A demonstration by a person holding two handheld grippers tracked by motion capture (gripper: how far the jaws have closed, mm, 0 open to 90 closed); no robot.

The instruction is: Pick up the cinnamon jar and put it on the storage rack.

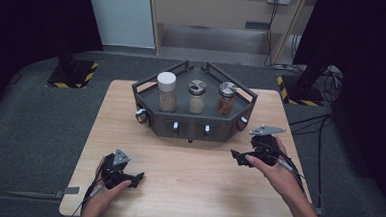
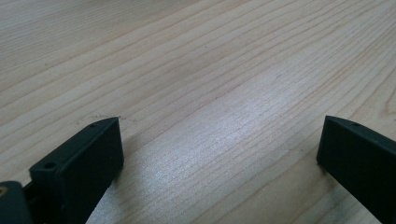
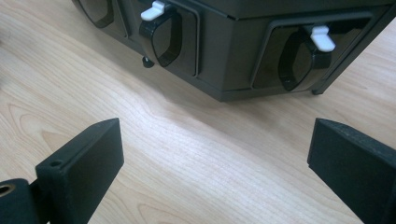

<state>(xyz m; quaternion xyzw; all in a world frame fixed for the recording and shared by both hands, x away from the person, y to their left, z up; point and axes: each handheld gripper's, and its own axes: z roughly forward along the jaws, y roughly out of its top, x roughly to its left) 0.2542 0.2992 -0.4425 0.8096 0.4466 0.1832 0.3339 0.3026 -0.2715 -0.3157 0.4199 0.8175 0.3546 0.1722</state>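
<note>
— Where's the spice rack (image 1: pixel 193 119)?

— At the desk's (image 1: pixel 187 183) far edge, centred. My right gripper (image 3: pixel 215 154) faces its front, jaws wide and empty; the left gripper (image 2: pixel 219 154) is wide over bare wood.

— How will it handle?

— Rigid and probably heavy, with rattling glass jars (image 1: pixel 197 97). I'd grip a side rail.

Wooden table (image 1: pixel 187 188), dark spice rack (image 1: pixel 192 126)

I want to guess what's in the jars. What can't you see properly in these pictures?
- High view: the powders in the three jars are too small to name.
- Right gripper view: the rack is cut off by the top edge.
- Left gripper view: the right finger runs off the frame edge.
</note>
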